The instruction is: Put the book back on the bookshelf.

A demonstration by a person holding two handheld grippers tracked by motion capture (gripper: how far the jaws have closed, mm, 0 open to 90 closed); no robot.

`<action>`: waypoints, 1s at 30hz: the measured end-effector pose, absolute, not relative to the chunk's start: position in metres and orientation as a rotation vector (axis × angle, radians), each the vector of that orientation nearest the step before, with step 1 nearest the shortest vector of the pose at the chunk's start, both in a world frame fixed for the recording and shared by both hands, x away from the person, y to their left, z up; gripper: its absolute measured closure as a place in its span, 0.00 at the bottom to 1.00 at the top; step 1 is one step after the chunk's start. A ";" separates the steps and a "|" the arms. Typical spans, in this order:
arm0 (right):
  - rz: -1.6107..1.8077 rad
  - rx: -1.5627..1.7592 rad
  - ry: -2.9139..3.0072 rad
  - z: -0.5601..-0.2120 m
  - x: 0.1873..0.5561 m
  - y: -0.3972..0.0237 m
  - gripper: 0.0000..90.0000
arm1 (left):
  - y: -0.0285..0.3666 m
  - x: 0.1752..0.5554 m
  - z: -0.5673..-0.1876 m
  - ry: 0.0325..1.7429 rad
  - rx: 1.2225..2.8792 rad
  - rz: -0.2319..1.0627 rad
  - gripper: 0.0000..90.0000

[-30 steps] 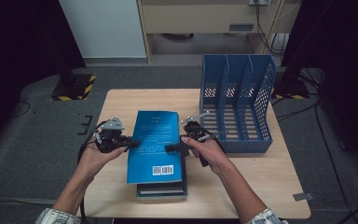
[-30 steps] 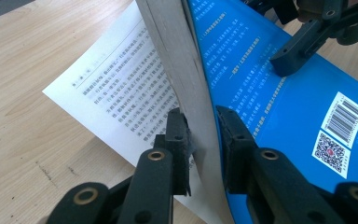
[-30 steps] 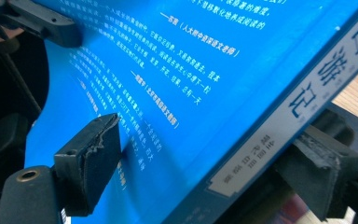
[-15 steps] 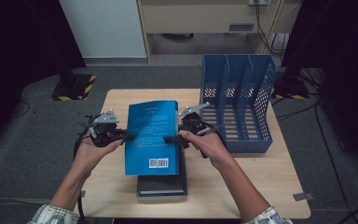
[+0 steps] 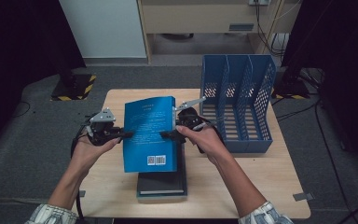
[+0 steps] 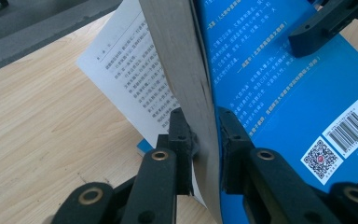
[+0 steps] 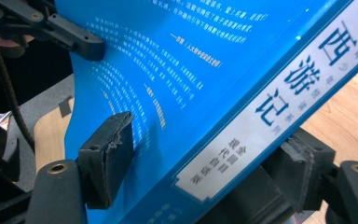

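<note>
Both grippers hold a blue book (image 5: 149, 135) up off a stack of dark books (image 5: 163, 182), its back cover with barcode facing me. My left gripper (image 5: 123, 135) is shut on the page edge, and the left gripper view shows its pads (image 6: 182, 135) pinching the page block of the book (image 6: 284, 93), with one loose page hanging out to the left. My right gripper (image 5: 165, 135) grips the spine side. Its jaws have just been closing with the book (image 7: 191, 56) between them, and the pads (image 7: 112, 144) press on it.
A blue perforated file rack (image 5: 237, 102) with upright dividers stands on the right of the wooden table (image 5: 242, 186). The stack of books lies near the table's front edge, under the lifted book. A cabinet and cables sit on the floor beyond the table.
The blue book has come up off the stack and tilted, far edge higher. Both hands rose with it, the right one more.
</note>
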State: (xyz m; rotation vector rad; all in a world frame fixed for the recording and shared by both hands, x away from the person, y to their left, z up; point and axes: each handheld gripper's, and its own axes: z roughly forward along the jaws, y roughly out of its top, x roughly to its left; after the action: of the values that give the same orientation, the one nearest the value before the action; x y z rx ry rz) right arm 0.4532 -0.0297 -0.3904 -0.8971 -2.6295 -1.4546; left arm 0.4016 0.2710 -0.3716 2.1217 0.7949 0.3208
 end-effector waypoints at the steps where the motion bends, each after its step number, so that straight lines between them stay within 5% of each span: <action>1: -1.455 -0.897 -2.632 -0.389 0.455 -0.028 0.31 | 0.272 0.402 -0.371 0.795 2.116 0.321 0.87; 30: -1.505 -0.936 -2.661 -0.362 0.467 -0.022 0.40 | 0.267 0.402 -0.362 0.768 2.103 0.322 0.88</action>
State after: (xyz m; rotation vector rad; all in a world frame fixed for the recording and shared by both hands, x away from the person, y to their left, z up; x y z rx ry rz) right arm 0.4668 -0.0222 -0.3618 -0.9356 -2.6612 -1.5048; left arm 0.4016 0.2670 -0.3617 2.1029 0.7681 0.3216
